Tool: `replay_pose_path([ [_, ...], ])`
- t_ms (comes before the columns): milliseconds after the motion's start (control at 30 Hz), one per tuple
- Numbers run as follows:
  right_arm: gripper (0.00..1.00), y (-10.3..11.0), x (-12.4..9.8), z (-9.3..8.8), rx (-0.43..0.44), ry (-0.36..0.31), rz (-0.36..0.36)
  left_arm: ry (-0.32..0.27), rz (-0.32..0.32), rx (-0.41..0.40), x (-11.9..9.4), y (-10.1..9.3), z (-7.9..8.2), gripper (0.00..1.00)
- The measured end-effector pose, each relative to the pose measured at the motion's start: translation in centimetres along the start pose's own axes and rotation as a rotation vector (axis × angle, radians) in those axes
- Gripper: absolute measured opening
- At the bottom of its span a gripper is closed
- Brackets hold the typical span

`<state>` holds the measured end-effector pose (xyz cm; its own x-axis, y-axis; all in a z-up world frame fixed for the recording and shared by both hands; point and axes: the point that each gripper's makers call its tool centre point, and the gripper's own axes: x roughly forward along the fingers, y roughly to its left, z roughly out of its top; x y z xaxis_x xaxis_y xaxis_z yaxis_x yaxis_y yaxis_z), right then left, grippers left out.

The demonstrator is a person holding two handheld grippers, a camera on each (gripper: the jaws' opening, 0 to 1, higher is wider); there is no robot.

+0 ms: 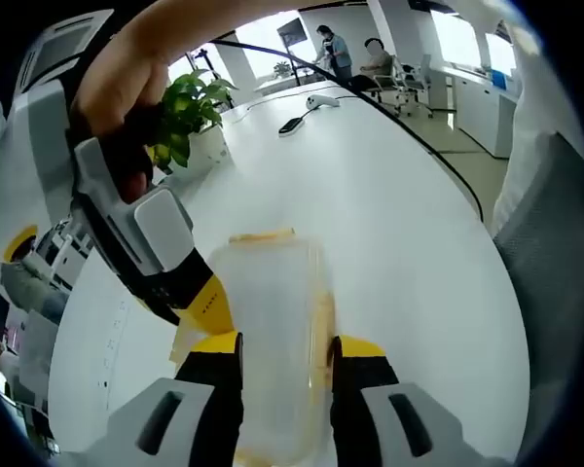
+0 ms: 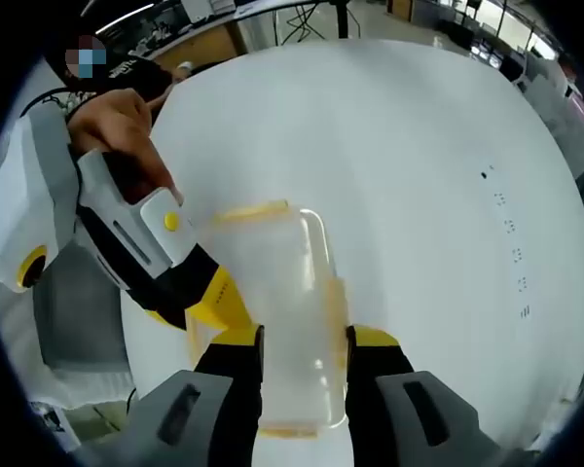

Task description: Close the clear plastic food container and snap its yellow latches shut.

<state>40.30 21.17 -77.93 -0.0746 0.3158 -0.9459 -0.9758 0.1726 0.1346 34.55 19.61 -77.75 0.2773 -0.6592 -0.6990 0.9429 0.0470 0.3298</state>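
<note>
The big white table (image 1: 399, 195) carries nearly everything here, and near its edge sits the clear plastic container (image 1: 273, 331), lid down on top as far as I can judge, a yellow latch (image 1: 261, 235) showing at its far end. In the left gripper view the left gripper (image 1: 287, 365) has its two yellow-tipped jaws set either side of the container, close against the walls — whether they actually pinch it I cannot tell through the cloudy plastic. The right gripper (image 2: 305, 355) stands the same way in its own view, jaws flanking the container (image 2: 282, 321) at a narrow spread, contact unclear. Each view also catches the other gripper coming in from the side, its yellow tip right beside the container's corner. To my eye the lid-closing is done or nearly so, and the latching is in hand — the next move calls for pressing the yellow latch (image 2: 253, 210) flaps down onto the rim while the container is steadied.
</note>
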Motion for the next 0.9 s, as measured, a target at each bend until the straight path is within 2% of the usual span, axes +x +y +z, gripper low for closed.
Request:
replay_pose_path([
  [567,0.27,-0.44,0.11,0.18,0.005,0.025,-0.008,0.004,0.012,0.007,-0.03,-0.05,-0.14,0.26],
  [600,0.27,-0.41,0.11,0.18,0.004,0.027,-0.009,0.006,0.013,0.013,-0.07,-0.24,-0.32,0.24],
  [633,0.27,-0.36,0.12,0.12,0.002,0.030,-0.008,-0.012,0.018,0.054,-0.20,0.16,0.13,0.24],
  [667,0.27,-0.31,0.10,0.10,0.006,0.030,-0.008,0.000,0.015,0.007,-0.22,0.42,-0.01,0.24],
  [900,0.26,-0.51,0.05,0.04,-0.002,0.032,0.000,-0.007,0.021,0.016,0.17,0.11,-0.07,0.25],
])
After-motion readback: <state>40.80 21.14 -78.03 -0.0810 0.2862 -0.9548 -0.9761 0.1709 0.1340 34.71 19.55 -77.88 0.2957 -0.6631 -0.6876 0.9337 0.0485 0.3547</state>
